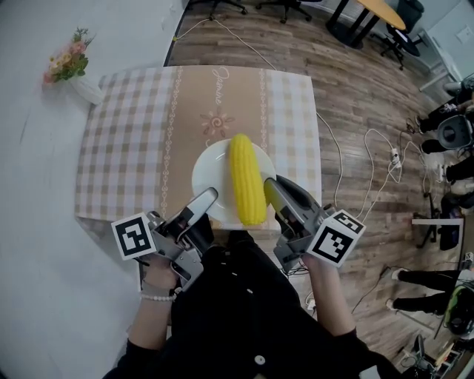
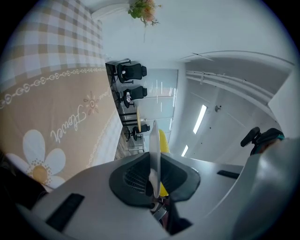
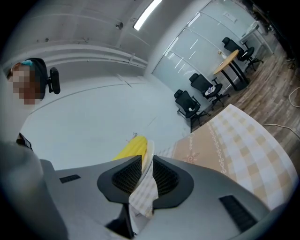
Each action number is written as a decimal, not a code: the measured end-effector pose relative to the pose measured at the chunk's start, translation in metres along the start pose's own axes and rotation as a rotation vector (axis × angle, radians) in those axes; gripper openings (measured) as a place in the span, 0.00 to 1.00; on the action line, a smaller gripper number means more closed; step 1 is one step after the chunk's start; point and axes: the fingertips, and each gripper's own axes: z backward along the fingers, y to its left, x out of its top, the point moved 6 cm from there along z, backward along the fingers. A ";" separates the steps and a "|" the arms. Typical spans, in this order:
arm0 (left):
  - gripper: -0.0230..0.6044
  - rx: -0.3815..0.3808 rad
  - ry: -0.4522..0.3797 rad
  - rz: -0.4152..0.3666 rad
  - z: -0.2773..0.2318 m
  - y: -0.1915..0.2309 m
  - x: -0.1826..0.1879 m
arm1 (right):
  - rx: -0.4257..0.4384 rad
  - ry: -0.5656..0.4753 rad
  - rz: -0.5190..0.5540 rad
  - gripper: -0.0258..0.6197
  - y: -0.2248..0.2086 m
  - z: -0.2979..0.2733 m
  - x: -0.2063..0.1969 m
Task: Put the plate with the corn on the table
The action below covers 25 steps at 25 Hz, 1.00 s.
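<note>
A white plate (image 1: 211,166) carries a yellow corn cob (image 1: 246,178) lying lengthwise across it. The plate is over the near edge of the table (image 1: 126,148), which has a beige checked cloth; whether it rests on the cloth I cannot tell. My left gripper (image 1: 207,198) is shut on the plate's near-left rim. In the left gripper view the rim (image 2: 154,140) stands edge-on between the jaws of the left gripper (image 2: 154,171), with the corn (image 2: 163,140) behind it. My right gripper (image 1: 272,186) is shut on the near-right rim (image 3: 149,157), next to the corn (image 3: 131,147). Checked cloth shows low in the gap of the right gripper (image 3: 146,171).
A white vase of flowers (image 1: 74,70) stands at the table's far left corner. White cables (image 1: 370,178) trail over the wooden floor to the right. Office chairs and a desk (image 1: 370,15) stand at the back, and people's feet (image 1: 444,133) show at the right edge.
</note>
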 end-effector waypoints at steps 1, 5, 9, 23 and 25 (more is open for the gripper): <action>0.10 0.003 -0.008 0.002 -0.004 0.001 0.002 | 0.000 0.010 0.003 0.20 -0.004 -0.003 0.004; 0.10 0.026 -0.036 0.004 -0.026 0.009 0.018 | -0.003 0.045 0.001 0.20 -0.024 -0.022 0.022; 0.10 0.044 -0.061 -0.006 -0.047 0.014 0.036 | 0.010 0.078 -0.003 0.20 -0.045 -0.041 0.040; 0.10 0.084 -0.122 -0.013 -0.066 0.030 0.021 | 0.043 0.157 0.000 0.19 -0.077 -0.039 0.046; 0.10 0.090 -0.123 -0.018 -0.072 0.034 0.021 | 0.041 0.163 0.000 0.19 -0.083 -0.038 0.048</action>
